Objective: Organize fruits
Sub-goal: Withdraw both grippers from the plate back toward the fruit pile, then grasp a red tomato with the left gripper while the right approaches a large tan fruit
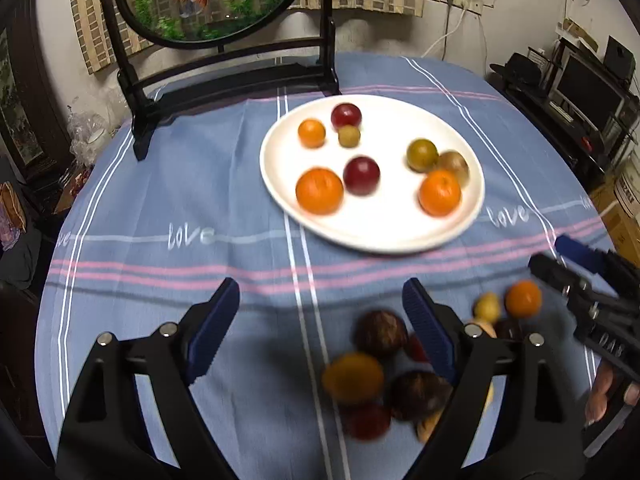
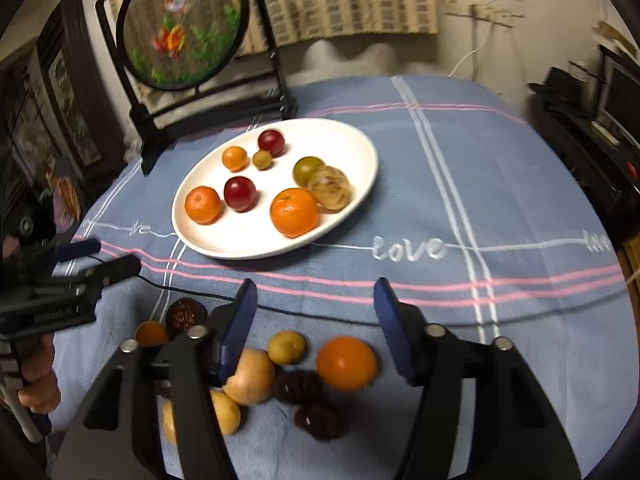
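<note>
Right wrist view, right tool (image 2: pixel 316 300) spread, empty, tan fruit (image 2: pixel 250 376) unblurred; left tool (image 1: pixel 320 304) spread, empty.

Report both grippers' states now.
Left gripper: open, holding nothing.
Right gripper: open, holding nothing; loose fruits lie on the blue tablecloth below.

Both wrist views look steeply down, sharing the plate (image 1: pixel 472 208), somewhat blurred.
</note>
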{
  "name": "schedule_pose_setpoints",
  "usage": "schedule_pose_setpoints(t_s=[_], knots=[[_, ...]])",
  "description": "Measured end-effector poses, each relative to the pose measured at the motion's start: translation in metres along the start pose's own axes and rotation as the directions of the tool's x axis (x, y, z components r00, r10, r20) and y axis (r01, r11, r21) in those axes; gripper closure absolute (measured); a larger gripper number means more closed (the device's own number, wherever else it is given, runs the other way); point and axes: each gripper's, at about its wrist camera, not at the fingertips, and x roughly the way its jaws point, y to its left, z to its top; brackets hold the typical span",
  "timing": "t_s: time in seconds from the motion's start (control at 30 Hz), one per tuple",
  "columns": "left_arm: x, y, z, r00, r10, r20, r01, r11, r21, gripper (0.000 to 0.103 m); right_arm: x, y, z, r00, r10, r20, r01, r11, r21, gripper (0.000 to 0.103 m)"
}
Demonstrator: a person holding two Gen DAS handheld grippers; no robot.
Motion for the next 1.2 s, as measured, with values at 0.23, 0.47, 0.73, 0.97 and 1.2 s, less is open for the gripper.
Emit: schedule_pose_setpoints(t_s=[0.23,0.47,0.73,0.97,1.2], knots=[[-0.029,-0.010,-0.043,1.000,-0.005,0.024,0.004,0.999,0.048,0.016,-0.022,-0.006,-0.030,1.000,-0.013,-0.006,0.013,1.000,0.027,0.042],[-0.030,-0.001,-0.075,1.000,-0.011,-0.002,0.011,1.000,0.024,0.016,-0.026,-0.015,-0.063,0.999,-0.022,-0.034,0.024,0.998,0.066,0.042],[-0.013,-0.002,-0.098,0.999,0.009,-0.043,-0.007,0.998,0.062,0.016,-0.036,-0.014,-0.093,0.999,-0.030,-0.029,0.032,0.997,0.076,0.042],[0.004,-0.007,-0.107,0.998,0.009,-0.063,-0.003,0.996,0.086,0.017,-0.046,-0.013,-0.102,0.999,-0.030,-0.015,0.031,0.997,0.064,0.041],[0.021,-0.008,-0.106,0.995,-0.021,-0.098,0.029,0.996,0.079,0.026,-0.044,-0.015,-0.106,0.999,-0.043,-0.026,0.044,0.997,0.066,0.041]])
